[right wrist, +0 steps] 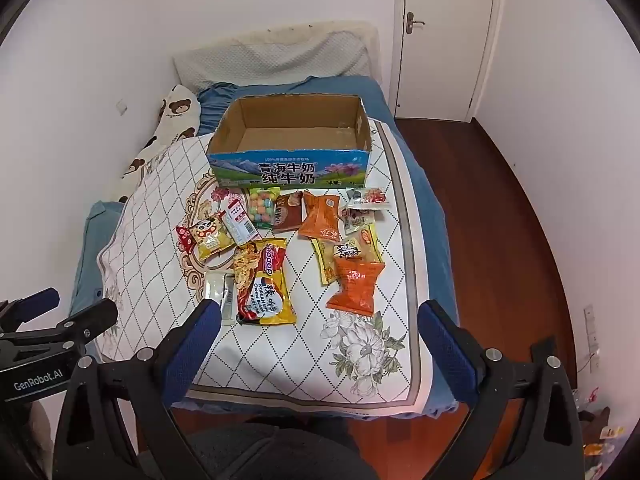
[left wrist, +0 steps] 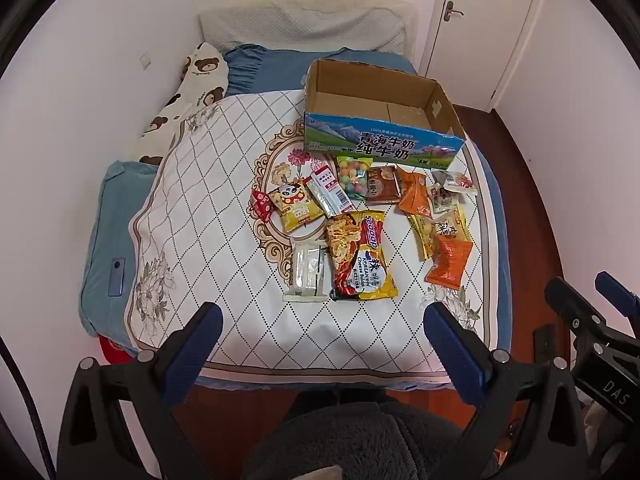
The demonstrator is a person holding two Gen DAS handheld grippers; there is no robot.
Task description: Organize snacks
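Observation:
Several snack packets lie on a quilted mat on the bed. A yellow noodle packet lies nearest, beside a clear white pack. An orange packet lies to the right, a panda packet to the left. An open milk carton box stands behind them, empty inside. My left gripper is open and empty above the bed's near edge. My right gripper is open and empty, just short of the packets.
The bed's near edge lies under both grippers. A bear-print pillow lies at the left by the wall. A phone rests on the blue sheet. Wooden floor and a closed door are to the right.

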